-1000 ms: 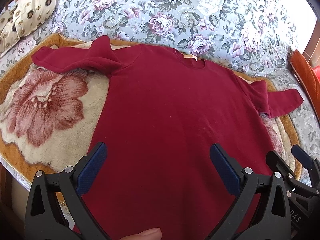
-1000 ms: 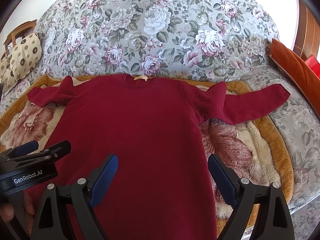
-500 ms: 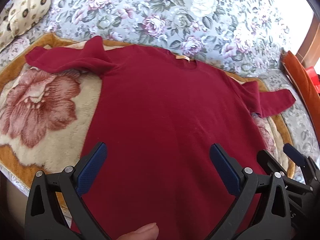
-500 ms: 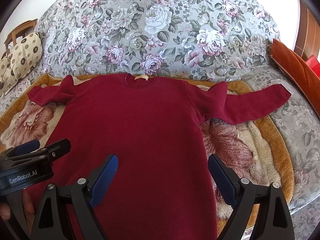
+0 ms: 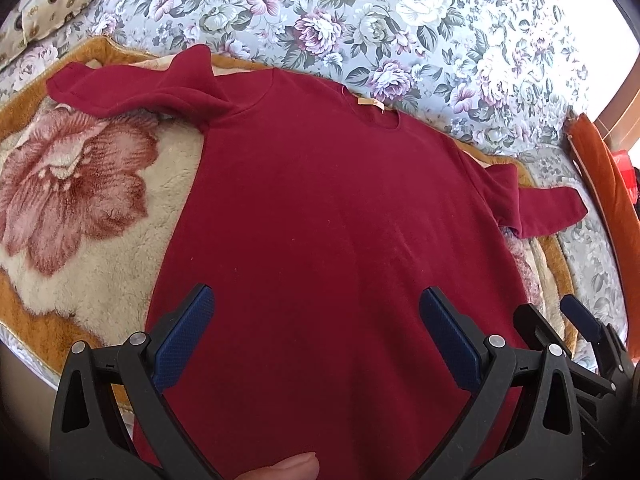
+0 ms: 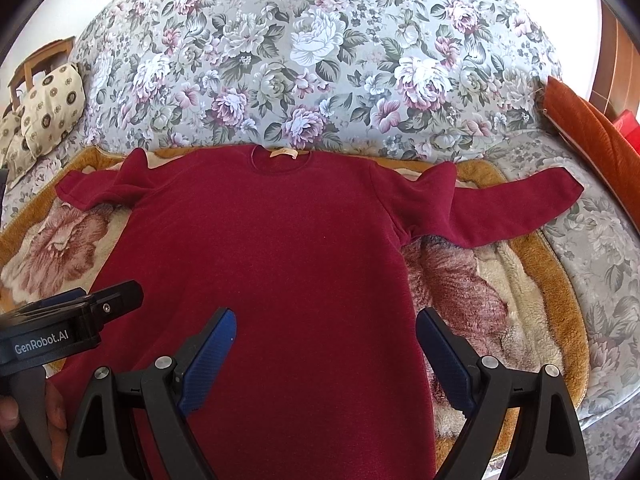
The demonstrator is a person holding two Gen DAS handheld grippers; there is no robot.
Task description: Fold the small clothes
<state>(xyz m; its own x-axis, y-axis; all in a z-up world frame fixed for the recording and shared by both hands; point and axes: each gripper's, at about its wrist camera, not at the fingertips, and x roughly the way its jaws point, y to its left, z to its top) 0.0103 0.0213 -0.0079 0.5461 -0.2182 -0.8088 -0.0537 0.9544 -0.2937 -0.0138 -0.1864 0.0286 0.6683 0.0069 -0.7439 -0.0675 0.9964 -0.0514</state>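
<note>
Both tongs point(image 5: 316, 320) point(image 6: 326, 344) agape above sweater point(image 6: 280, 248)

Floral-covered bed point(image 6: 320, 60) — plush flower-print blanket point(image 6: 500, 280) on it — dark red sweater point(image 6: 280, 260) flat atop

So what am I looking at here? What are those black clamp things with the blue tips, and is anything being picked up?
There is no robot: a person holds one hand tool in each hand, and each tool carries a wide-angle camera looking forward along its own two fingers. One picture comes from the left tool, the other from the right. The black arms with blue pads are the left gripper and the right gripper. Both have their jaws spread wide and hold nothing. Below them a dark red long-sleeved top lies flat, sleeves out to the sides, on a fleecy blanket with big pink flowers, spread over a grey floral cover. A patterned cushion sits at the far left. Folding has not begun.
</note>
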